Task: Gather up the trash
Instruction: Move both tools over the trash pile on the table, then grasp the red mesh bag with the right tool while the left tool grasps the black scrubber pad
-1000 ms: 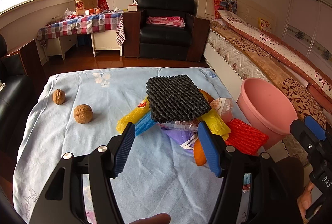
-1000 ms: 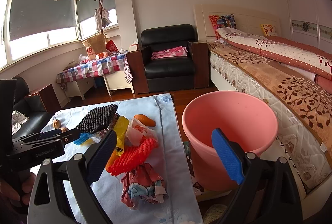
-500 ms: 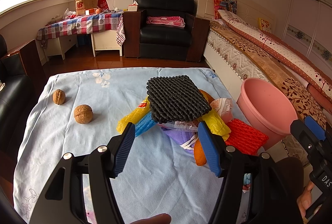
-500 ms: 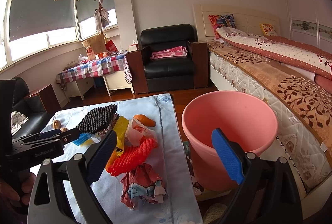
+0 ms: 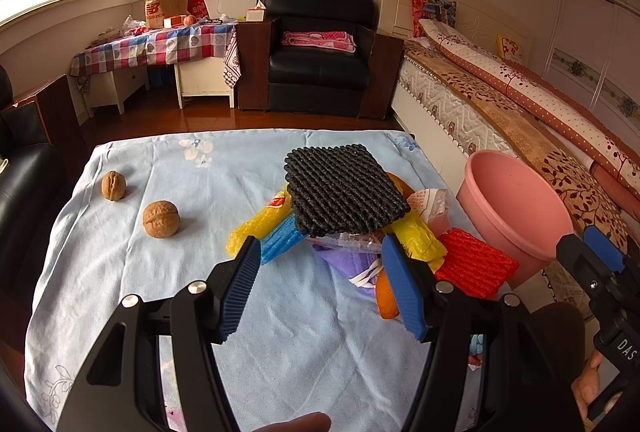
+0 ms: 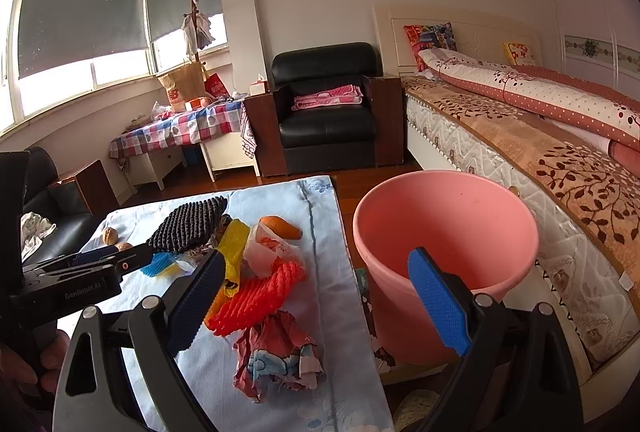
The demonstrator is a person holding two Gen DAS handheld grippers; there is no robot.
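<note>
Facing both spread, empty tongs [image 5: 320,284], the black foam-mesh sleeve [image 5: 344,192] looks light and squashy; pinch its near edge.

Bare table [image 5: 132,284] lies open left of the trash pile [image 5: 348,216], barring two walnuts [image 5: 161,219]. Right of the pile, the bucket [image 6: 444,232] stands close, mouth unobstructed.

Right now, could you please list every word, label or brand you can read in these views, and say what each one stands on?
"GenRobot.AI": on the black body of the left gripper, seen from the right wrist view.
"DAS": cut off by the frame, on the right gripper body in the left wrist view.
"new balance": faint, on the brown paper bag on the checkered table.
Yellow wrapper: red label, too small to read.
</note>
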